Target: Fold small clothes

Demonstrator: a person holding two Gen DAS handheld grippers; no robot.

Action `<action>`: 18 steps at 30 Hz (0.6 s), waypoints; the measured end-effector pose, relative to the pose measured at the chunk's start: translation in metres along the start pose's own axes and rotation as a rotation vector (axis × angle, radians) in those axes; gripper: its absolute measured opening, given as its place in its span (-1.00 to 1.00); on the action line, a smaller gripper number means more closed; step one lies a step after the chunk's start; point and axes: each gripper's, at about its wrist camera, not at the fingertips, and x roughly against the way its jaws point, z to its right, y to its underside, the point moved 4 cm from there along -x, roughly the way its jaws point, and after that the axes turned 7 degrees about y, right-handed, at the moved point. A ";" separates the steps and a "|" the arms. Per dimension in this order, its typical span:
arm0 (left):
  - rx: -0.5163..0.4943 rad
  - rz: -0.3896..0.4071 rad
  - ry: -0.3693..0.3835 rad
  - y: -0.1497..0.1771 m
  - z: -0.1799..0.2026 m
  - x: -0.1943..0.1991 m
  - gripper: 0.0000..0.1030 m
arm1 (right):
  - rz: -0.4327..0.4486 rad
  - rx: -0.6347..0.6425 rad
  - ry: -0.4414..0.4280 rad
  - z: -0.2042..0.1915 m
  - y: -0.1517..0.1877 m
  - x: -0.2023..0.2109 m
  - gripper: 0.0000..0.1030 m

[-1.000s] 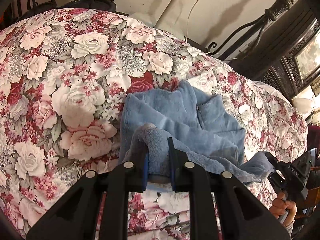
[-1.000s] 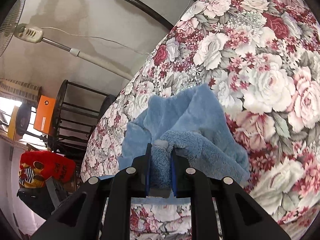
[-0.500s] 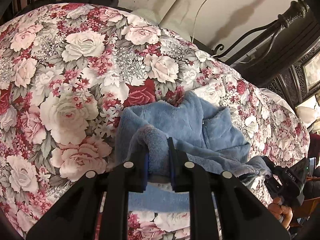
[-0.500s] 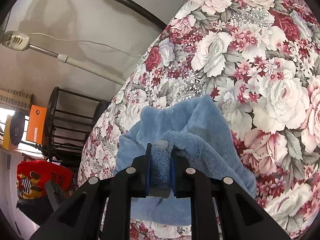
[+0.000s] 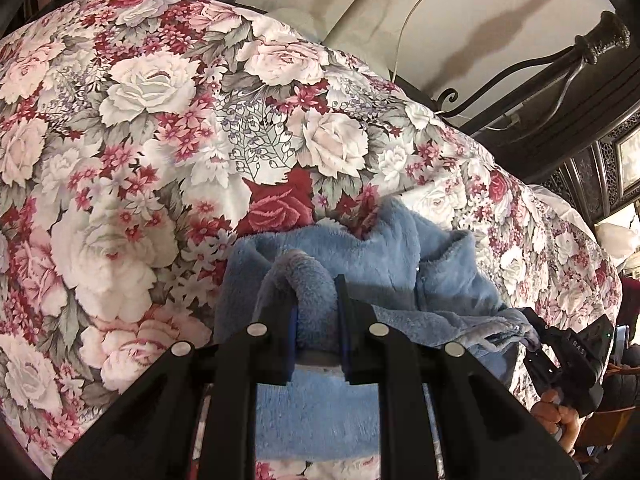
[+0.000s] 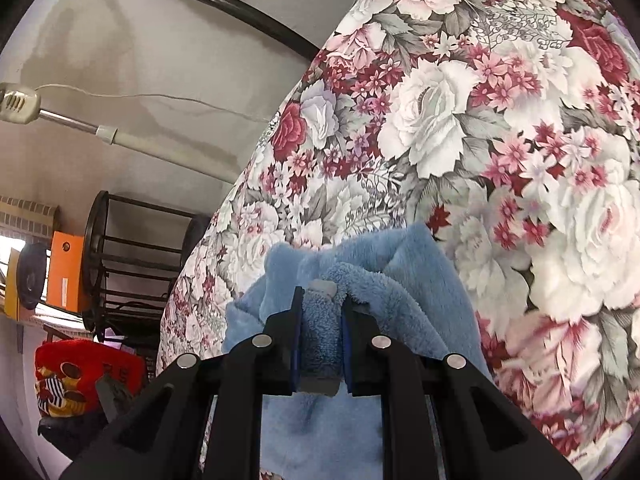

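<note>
Both grippers carried fleece garment [image 5: 400, 264] forward; bedspread [image 5: 160, 120] seemingly open beyond.

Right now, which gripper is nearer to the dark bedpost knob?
Right. The right gripper pinches the blue garment on the bedpost knob side; the left gripper pinches the far edge.

And there's the little blue fleece garment [image 5: 352, 256], soft and fluffy, a pale dusty blue all over. It's doubled over on itself, its far part lying on the bed's floral cover, rumpled into soft folds. Near edge is lifted and bunched at two spots, each bunch pinched tight into a thick roll, with a slack stretch of fleece sagging between them. A seam or placket runs down one panel on the right. Below the pinched rolls another layer of the same fleece hangs, smooth and flat.
</note>
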 end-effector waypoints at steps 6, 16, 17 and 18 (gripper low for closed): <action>0.014 0.015 0.011 -0.009 -0.004 -0.012 -0.70 | 0.018 0.008 -0.022 -0.002 -0.009 -0.012 -0.69; 0.008 0.031 -0.008 -0.011 -0.005 -0.013 -0.15 | 0.062 -0.026 -0.063 0.006 -0.019 -0.008 0.03; -0.009 0.043 -0.033 -0.011 -0.003 -0.011 0.10 | 0.087 -0.013 -0.063 0.003 -0.020 -0.001 0.03; -0.043 0.077 -0.092 -0.011 0.000 -0.005 0.34 | 0.113 0.002 -0.065 -0.001 -0.021 0.005 0.03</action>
